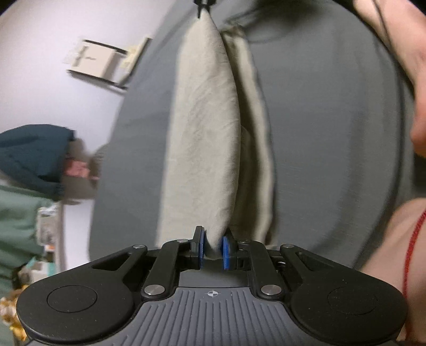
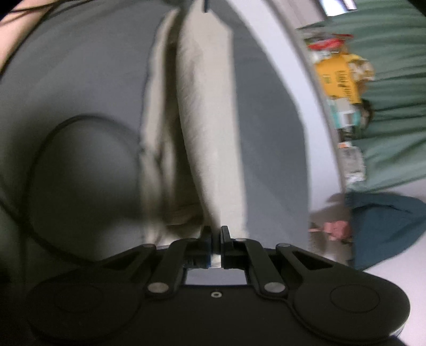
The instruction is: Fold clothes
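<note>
A beige garment (image 1: 205,127) is stretched taut between the two grippers, lifted over a grey sheet (image 1: 319,119). My left gripper (image 1: 213,247) is shut on one end of it, cloth pinched between the blue pads (image 1: 226,251). The far end of the cloth runs to the other gripper's tip (image 1: 203,5) at the top of the left wrist view. In the right wrist view the same beige garment (image 2: 207,127) runs away from my right gripper (image 2: 215,237), which is shut on its near end. A second fold hangs beside the taut strip.
The grey sheet (image 2: 80,79) covers a rounded surface with a black cable (image 2: 34,165) looped on it. A person's arm (image 1: 394,239) with a red cord is at the right. A dark teal cloth (image 2: 386,226), green fabric (image 2: 394,79) and cluttered packages (image 2: 340,77) lie on the white floor.
</note>
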`<state>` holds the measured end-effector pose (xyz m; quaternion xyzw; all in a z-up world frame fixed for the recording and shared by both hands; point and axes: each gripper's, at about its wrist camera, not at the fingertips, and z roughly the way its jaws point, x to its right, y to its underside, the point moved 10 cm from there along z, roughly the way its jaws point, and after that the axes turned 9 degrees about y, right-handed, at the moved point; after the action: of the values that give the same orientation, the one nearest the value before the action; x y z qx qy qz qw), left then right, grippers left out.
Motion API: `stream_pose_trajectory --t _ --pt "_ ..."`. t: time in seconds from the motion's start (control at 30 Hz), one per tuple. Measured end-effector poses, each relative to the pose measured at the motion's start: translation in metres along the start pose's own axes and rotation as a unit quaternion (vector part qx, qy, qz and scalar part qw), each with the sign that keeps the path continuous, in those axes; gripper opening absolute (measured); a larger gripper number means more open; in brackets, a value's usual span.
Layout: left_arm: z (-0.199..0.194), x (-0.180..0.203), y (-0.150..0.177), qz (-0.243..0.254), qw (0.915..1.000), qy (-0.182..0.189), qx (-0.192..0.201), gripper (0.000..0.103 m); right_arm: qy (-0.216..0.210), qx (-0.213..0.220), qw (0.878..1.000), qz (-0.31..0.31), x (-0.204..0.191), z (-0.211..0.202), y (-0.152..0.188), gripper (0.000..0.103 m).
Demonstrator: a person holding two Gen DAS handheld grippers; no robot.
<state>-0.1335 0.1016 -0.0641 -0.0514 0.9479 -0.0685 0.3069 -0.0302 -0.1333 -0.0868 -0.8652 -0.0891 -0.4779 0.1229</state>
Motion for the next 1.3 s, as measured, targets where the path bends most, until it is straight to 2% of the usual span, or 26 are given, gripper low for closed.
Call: stream_pose_trajectory --t 0.3,0.47,0.57,0.63,0.67,0.73,0.77,0.87,0.93,0.97,1.0,1.07,1.13,1.2,1.23,1.3 --pt "0.007 0.002 0.013 -0.048 0.9973 0.054 0.016 0.014 -0.052 -0.002 0.999 -0.005 -0.015 0.003 0.005 0.006" --pt "0.032 -0.024 0.016 -0.079 0.9950 0.060 0.016 0.014 -0.075 -0.005 0.997 0.015 -0.021 0.005 0.005 0.006" --pt "0.036 -0.026 0.017 -0.096 0.9937 0.054 0.018 0.020 -0.068 -0.010 0.997 0.017 -0.021 0.006 0.005 0.011" --pt "0.035 -0.030 0.020 -0.114 0.9918 0.054 0.022 0.024 -0.076 -0.013 0.996 0.034 -0.015 0.000 0.007 0.021" --pt "0.032 -0.034 0.022 -0.130 0.9895 0.057 0.027 0.036 -0.082 -0.015 0.995 0.046 -0.011 -0.004 0.008 0.024" --pt "0.023 -0.042 0.026 -0.162 0.9843 0.057 0.041 0.087 -0.107 -0.015 0.990 0.087 0.003 -0.018 0.013 0.032" --pt "0.017 -0.047 0.029 -0.178 0.9814 0.051 0.051 0.090 -0.119 -0.013 0.987 0.108 0.011 -0.026 0.016 0.033" --pt "-0.003 -0.062 0.036 -0.226 0.9703 0.034 0.081 0.090 -0.134 -0.022 0.978 0.160 0.039 -0.049 0.039 0.038" --pt "-0.015 -0.074 0.040 -0.263 0.9588 0.024 0.104 0.090 -0.121 -0.050 0.973 0.188 0.061 -0.055 0.068 0.039" --pt "-0.016 -0.084 0.039 -0.293 0.9478 0.025 0.122 0.090 -0.107 -0.070 0.972 0.198 0.071 -0.056 0.085 0.039" --pt "-0.017 -0.095 0.036 -0.325 0.9343 0.029 0.144 0.090 -0.080 -0.101 0.970 0.204 0.082 -0.053 0.104 0.039" --pt "-0.019 -0.116 0.031 -0.386 0.9032 0.034 0.185 0.090 0.001 -0.173 0.966 0.195 0.104 -0.042 0.139 0.040" --pt "-0.013 -0.130 0.022 -0.437 0.8724 0.039 0.215 0.090 0.086 -0.226 0.959 0.150 0.123 -0.034 0.163 0.040" --pt "-0.002 -0.142 0.012 -0.482 0.8419 0.049 0.238 0.090 0.153 -0.235 0.953 0.110 0.136 -0.026 0.166 0.045" --pt "0.009 -0.144 0.005 -0.493 0.8347 0.057 0.239 0.090 0.158 -0.223 0.954 0.125 0.135 -0.020 0.156 0.046" --pt "0.032 -0.145 -0.008 -0.506 0.8266 0.075 0.234 0.090 0.122 -0.188 0.955 0.195 0.125 -0.006 0.125 0.046"
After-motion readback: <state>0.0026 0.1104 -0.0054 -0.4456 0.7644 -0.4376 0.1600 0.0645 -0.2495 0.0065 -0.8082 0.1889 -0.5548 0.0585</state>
